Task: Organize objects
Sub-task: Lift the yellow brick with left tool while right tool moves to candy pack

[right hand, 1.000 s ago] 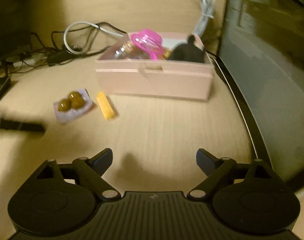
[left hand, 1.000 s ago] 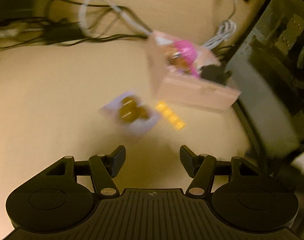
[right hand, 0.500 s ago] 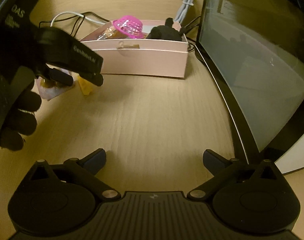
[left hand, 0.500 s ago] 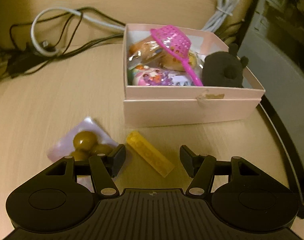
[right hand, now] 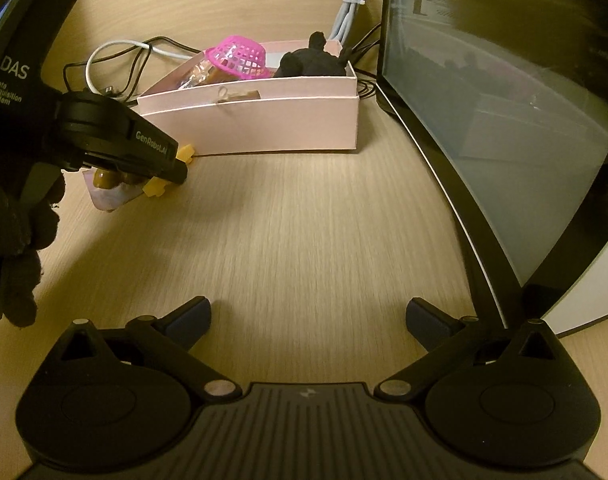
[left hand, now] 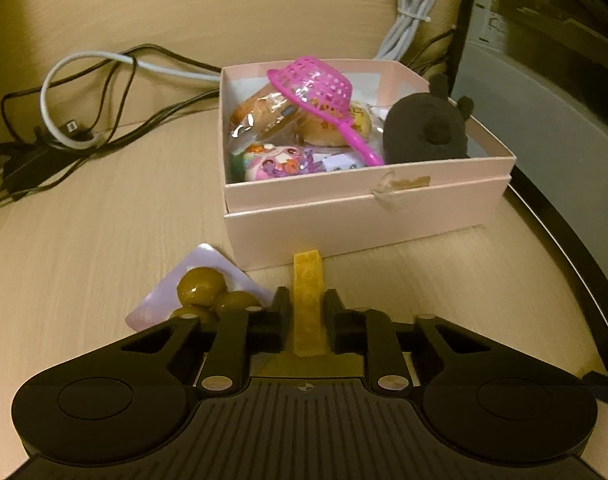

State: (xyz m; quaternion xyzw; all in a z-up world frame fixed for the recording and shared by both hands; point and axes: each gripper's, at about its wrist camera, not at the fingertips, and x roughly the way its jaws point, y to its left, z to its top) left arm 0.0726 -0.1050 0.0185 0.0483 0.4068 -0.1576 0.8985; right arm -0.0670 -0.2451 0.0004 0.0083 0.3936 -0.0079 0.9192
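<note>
Left gripper point(left hand: 307, 312) clamped on the yellow block point(left hand: 308, 304), which lies on the desk point(left hand: 84, 224) just in front of the pink box point(left hand: 363, 216). A packet of brown balls point(left hand: 202, 286) sits just left of the block. Right gripper point(right hand: 307, 316) hangs wide open over bare desk, nothing between its jaws. Pink strainer point(left hand: 315, 88) and black plush point(left hand: 423, 132) rest inside the box.

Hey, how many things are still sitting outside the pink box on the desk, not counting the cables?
2: a yellow block clamped in the left gripper, and a packet of brown balls just left of it. Others may be hidden.
</note>
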